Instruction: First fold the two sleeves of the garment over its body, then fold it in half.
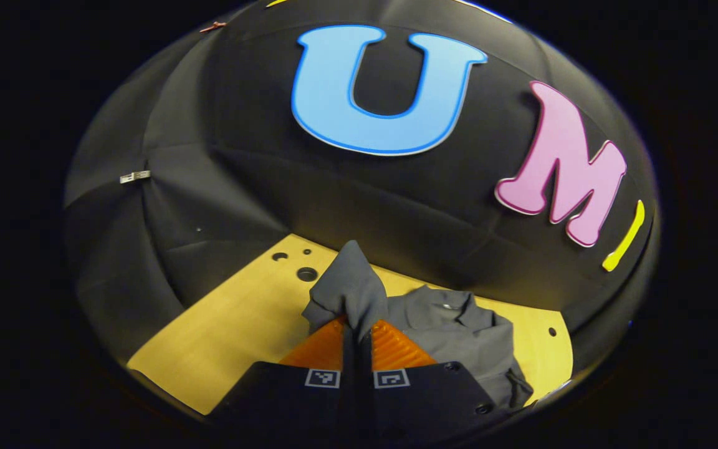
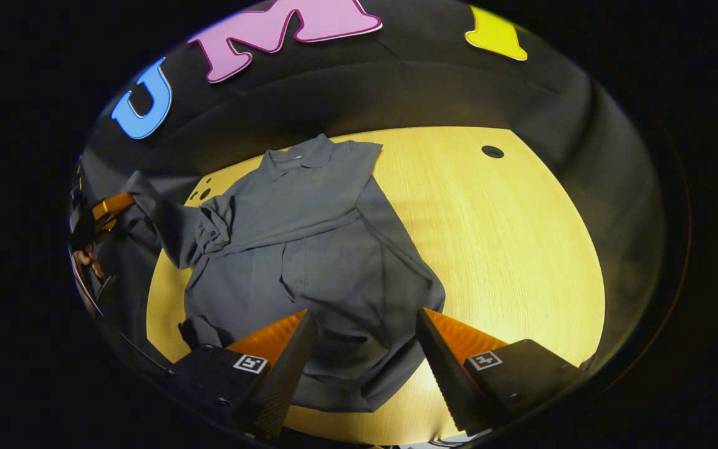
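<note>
Left gripper pinches our sleeve; right gripper hangs spread above the shirt. Lifted cloth could slip, or tug the body askew.

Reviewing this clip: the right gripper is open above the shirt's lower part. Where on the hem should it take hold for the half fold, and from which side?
Probably the hem edge nearest the right gripper, approached from the open table side. There the shirt lies flat with a free edge to slip one finger under. The left gripper holds a sleeve.
</note>
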### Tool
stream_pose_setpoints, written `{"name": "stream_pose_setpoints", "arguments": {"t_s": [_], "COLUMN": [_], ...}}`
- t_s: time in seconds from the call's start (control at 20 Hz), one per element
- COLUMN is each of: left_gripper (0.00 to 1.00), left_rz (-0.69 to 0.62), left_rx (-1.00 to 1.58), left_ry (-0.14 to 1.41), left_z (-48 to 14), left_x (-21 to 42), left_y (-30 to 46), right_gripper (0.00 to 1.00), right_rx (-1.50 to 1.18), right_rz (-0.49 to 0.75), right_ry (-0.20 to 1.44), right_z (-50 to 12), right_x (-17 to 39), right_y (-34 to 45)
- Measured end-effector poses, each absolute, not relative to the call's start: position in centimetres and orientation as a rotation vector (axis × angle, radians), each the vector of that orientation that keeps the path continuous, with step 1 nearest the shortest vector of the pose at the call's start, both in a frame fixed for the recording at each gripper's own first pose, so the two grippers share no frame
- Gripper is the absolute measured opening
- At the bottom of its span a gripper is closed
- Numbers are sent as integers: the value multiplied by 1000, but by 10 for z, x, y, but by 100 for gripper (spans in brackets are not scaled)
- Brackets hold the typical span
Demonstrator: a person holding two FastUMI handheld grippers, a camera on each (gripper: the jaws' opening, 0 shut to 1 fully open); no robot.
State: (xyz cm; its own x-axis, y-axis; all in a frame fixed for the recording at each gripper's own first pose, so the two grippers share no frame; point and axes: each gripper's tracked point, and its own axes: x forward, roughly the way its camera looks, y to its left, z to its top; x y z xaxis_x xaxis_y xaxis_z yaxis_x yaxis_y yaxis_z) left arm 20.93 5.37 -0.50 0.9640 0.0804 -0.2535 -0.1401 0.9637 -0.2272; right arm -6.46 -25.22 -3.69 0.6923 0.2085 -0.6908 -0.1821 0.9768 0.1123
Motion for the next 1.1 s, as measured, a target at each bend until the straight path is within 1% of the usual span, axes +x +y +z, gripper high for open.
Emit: {"name": "stream_pose_setpoints", "arguments": {"t_s": [0.2, 0.4, 0.55, 0.65, 0.75, 0.9, 1.0, 1.1], "left_gripper": [5, 5, 5, 5, 5, 5, 5, 10], "left_rz": [70, 57, -12, -72, -137, -226, -256, -275], "left_rx": [-256, -286, -333, -315, -282, -222, -176, -145], "left_ry": [231, 213, 214, 235, 239, 270, 305, 335], "left_z": [3, 9, 15, 11, 10, -2, -15, -24], "left_x": [213, 207, 206, 206, 208, 210, 218, 221], "left_y": [3, -25, -55, -83, -115, -172, -202, -225], "right_gripper": [99, 99, 99, 100, 99, 99, 99, 99], "right_rx": [-12, -60, -82, -71, -17, 9, 35, 31], "right_rz": [275, 317, 335, 314, 320, 291, 285, 276], "right_ry": [796, 820, 794, 760, 729, 726, 735, 759], "right_z": [-43, -49, -43, -35, -25, -23, -24, -32], "right_x": [-67, -72, -81, -86, -93, -101, -104, -111], "right_y": [-254, -258, -257, -260, -258, -271, -277, -285]}}
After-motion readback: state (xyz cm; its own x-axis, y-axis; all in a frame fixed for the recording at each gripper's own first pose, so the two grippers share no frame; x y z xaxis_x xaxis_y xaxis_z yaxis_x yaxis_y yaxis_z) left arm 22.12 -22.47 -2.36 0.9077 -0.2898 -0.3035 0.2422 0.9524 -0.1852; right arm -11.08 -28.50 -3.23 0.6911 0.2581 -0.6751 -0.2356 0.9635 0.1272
